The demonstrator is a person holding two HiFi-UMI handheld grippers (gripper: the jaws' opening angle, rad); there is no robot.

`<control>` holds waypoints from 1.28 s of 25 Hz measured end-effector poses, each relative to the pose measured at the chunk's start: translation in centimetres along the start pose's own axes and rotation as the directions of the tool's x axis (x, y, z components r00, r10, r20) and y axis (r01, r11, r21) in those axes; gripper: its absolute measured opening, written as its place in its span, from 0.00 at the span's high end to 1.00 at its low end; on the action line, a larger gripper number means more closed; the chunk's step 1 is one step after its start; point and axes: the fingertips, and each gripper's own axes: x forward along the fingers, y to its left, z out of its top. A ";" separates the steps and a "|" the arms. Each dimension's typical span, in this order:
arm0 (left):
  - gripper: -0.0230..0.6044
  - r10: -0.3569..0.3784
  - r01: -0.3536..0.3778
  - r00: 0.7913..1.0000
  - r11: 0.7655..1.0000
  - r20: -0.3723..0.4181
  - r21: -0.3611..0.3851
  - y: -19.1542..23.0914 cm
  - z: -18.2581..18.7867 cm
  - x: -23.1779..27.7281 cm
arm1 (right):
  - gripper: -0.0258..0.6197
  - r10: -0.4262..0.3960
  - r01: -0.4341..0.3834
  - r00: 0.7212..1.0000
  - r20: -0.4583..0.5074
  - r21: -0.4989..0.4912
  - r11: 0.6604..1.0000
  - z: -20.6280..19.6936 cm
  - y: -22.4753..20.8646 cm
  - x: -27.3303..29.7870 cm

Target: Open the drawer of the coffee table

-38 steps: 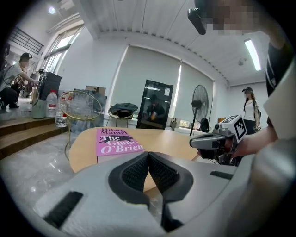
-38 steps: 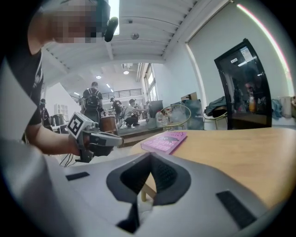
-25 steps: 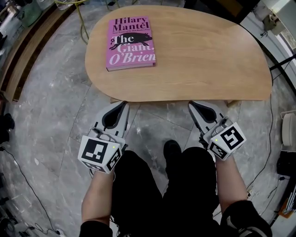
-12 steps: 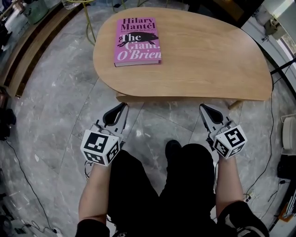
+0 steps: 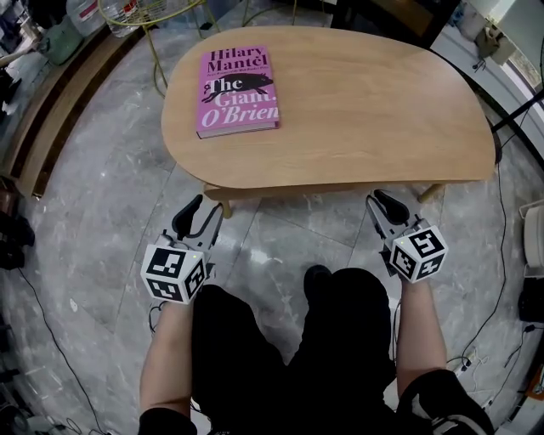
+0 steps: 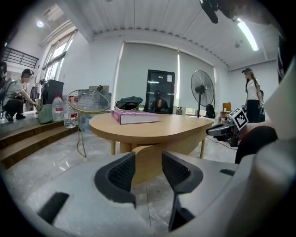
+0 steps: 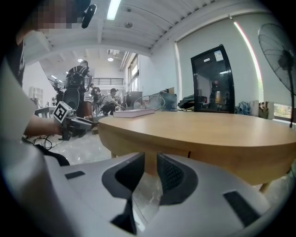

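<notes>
The coffee table (image 5: pixel 382 102) has an oval light-wood top with a pink book (image 5: pixel 237 90) lying on it. A wooden front under the top's near edge (image 5: pixel 280 189) shows; in the right gripper view a thin seam (image 7: pixel 188 154) cuts the table's edge band. My left gripper (image 5: pixel 197 208) hangs just short of the near edge on the left, open with nothing between its pads; its jaws have just been opening. My right gripper (image 5: pixel 382 202) is short of the edge on the right, open by a narrower gap, also just opened, also empty. Both point at the table's side (image 6: pixel 148 157).
The person's legs in black trousers and a dark shoe (image 5: pixel 316 276) are between the grippers. A yellow wire-frame stand (image 5: pixel 153 17) and a wooden step (image 5: pixel 42 110) lie left of the table. Cables run over the grey stone floor (image 5: pixel 501 255). People and a fan (image 6: pixel 202 90) are far behind.
Both grippers have drawn slightly back from the table's near edge and sunk lower. Their jaws, shut before, now stand apart, the left wider than the right.
</notes>
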 end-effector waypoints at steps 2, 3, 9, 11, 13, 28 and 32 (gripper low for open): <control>0.62 0.024 -0.024 1.000 1.000 -0.003 0.004 0.6 -0.1 0.3 | 0.80 -0.027 0.027 1.000 0.004 0.017 1.000 -0.4 -1.2 0.3; 0.60 0.032 -0.032 0.999 0.999 -0.006 0.007 0.9 -0.2 0.5 | 0.78 -0.039 0.039 0.999 0.005 0.029 0.999 -0.7 -1.8 0.4; 0.55 0.032 -0.031 0.999 0.999 -0.028 0.039 0.9 -0.9 2.2 | 0.61 -0.088 0.089 0.996 -0.016 0.055 0.994 -2.5 -4.7 1.4; 0.55 0.034 -0.033 0.999 0.998 -0.030 0.044 0.9 -0.9 2.7 | 0.57 -0.086 0.086 0.996 -0.013 0.058 0.995 -2.5 -5.0 1.8; 0.54 0.035 -0.033 0.999 0.998 -0.034 0.057 0.8 -1.0 3.0 | 0.56 -0.081 0.082 0.997 -0.008 0.062 0.995 -2.3 -5.1 2.2; 0.59 0.024 -0.019 0.998 0.997 -0.060 0.077 1.0 -1.1 4.1 | 0.66 -0.043 0.044 0.998 -0.039 0.010 0.999 -2.6 -4.3 2.6; 0.61 0.024 -0.019 0.997 0.998 -0.076 0.067 0.9 -1.3 3.9 | 0.71 -0.044 0.045 0.998 -0.033 0.032 0.998 -2.8 -4.4 2.1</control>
